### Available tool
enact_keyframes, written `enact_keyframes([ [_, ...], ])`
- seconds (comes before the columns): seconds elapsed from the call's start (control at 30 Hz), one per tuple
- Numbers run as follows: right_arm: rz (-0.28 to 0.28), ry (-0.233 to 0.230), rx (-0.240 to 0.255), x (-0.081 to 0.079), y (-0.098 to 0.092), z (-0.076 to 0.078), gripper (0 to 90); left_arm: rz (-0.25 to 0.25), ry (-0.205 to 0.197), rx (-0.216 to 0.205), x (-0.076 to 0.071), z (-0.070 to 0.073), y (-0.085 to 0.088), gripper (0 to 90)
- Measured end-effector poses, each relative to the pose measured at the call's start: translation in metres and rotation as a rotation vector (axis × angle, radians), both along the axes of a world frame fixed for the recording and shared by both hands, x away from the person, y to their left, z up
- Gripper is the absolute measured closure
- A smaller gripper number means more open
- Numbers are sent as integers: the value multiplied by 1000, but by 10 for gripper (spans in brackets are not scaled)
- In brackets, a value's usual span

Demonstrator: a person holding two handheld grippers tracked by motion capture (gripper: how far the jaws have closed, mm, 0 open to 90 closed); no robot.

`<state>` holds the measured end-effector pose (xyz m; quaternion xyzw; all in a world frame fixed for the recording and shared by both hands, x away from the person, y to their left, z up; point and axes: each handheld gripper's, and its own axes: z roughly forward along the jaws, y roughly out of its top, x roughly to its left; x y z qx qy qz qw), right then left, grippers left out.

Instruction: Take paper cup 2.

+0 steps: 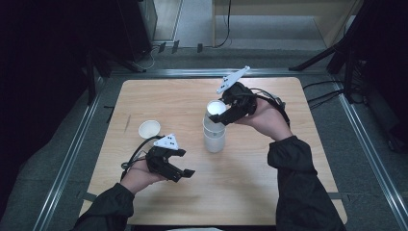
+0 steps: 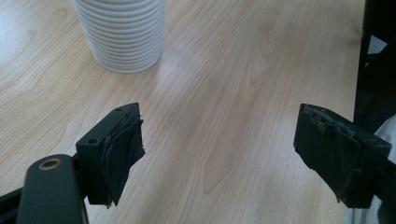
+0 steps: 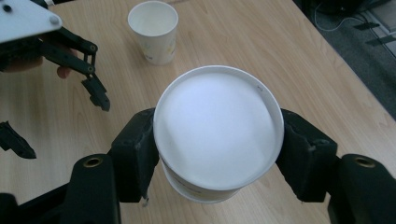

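While my right gripper point(image 3: 217, 154) clamps the top cup point(image 3: 218, 128) off the stack point(image 1: 214, 137), my left gripper point(image 1: 185, 174) waits wide open, empty; next, probably set it near the cup at nine o'clock point(image 1: 149, 129).

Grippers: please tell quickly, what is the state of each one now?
Left gripper: open, holding nothing, above the table.
Right gripper: shut on the top cup of the stack.
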<state>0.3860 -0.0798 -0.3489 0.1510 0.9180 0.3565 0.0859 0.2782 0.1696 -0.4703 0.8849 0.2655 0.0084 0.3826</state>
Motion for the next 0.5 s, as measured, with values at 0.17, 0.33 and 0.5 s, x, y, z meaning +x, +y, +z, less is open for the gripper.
enact_keyframes([
  [0.17,-3,-24,18,-8,-5,14,350,0,3,18,0,-2,-1,156],
  [0.33,-3,-51,40,-18,-13,31,351,9,2,7,1,-1,1,156],
  [0.5,14,-46,66,-29,-20,39,352,8,-5,0,3,2,2,156],
])
